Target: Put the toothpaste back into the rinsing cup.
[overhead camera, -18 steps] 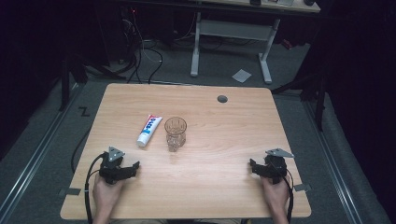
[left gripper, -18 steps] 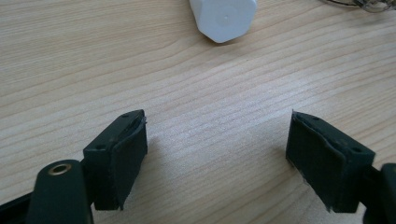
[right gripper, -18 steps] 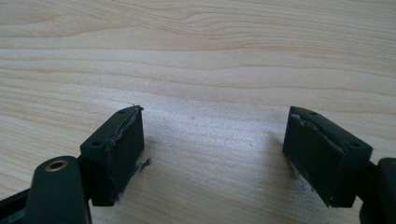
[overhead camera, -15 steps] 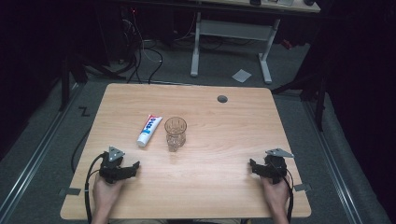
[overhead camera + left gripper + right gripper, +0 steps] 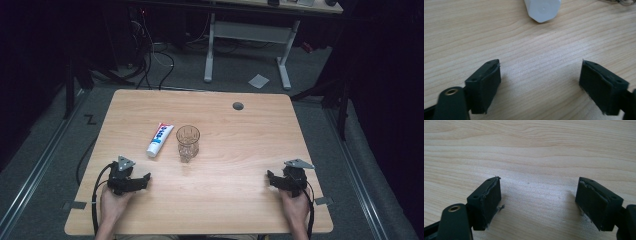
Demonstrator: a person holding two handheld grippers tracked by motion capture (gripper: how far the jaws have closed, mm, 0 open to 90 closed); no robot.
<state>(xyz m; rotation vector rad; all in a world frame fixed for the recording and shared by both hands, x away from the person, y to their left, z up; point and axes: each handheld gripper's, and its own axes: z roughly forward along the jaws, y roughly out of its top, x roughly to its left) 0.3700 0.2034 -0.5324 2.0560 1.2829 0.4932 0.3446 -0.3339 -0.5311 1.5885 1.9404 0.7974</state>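
A white toothpaste tube [image 5: 160, 139] with a blue and red label lies left of centre on the wooden table [image 5: 240, 200]. Its white cap end [image 5: 543, 9] faces my left gripper. A clear patterned glass [image 5: 188, 143] stands upright just right of the tube. My left gripper [image 5: 143, 180] rests near the front left of the table, a hand behind it, jaws wide open over bare wood [image 5: 540, 72]. My right gripper [image 5: 270, 177] rests near the front right, also open with nothing between its jaws [image 5: 537, 192].
A round grey cable port [image 5: 238, 106] sits in the tabletop at the back right. Black cables trail from both grippers over the front edge. Beyond the table stand a white desk frame [image 5: 247, 35] and a scrap of paper [image 5: 258, 80] on the dark floor.
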